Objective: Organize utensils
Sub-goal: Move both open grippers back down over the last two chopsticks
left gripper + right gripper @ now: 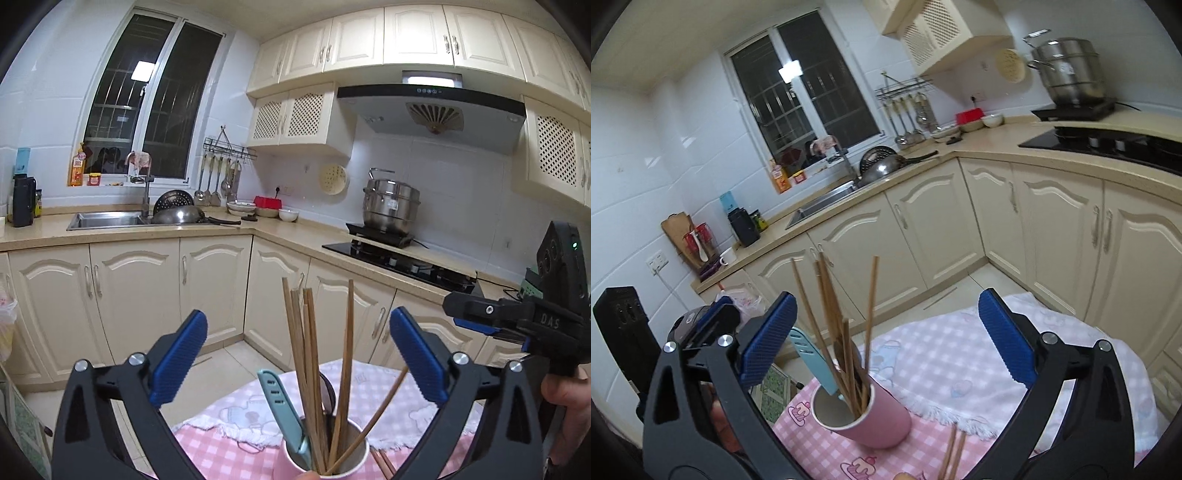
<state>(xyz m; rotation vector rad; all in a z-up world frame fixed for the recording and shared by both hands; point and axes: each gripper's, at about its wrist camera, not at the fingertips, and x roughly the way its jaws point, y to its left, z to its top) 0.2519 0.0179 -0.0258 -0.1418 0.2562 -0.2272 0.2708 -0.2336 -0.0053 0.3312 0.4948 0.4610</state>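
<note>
Both your grippers, left [297, 354] and right [886, 336], gape wide, holding nothing. The pink cup [875, 424] of chopsticks [831, 325] stands at six o'clock; loose chopsticks [955, 454] lie at its four o'clock.

The kitchen is lit evenly by indoor light; the window [147, 103] is dark and reflects a bright lamp as a glare spot. Both views bend strongly at the edges, with black corners. The right wrist view is slightly blurred, mostly on the chopsticks [831, 317].
</note>
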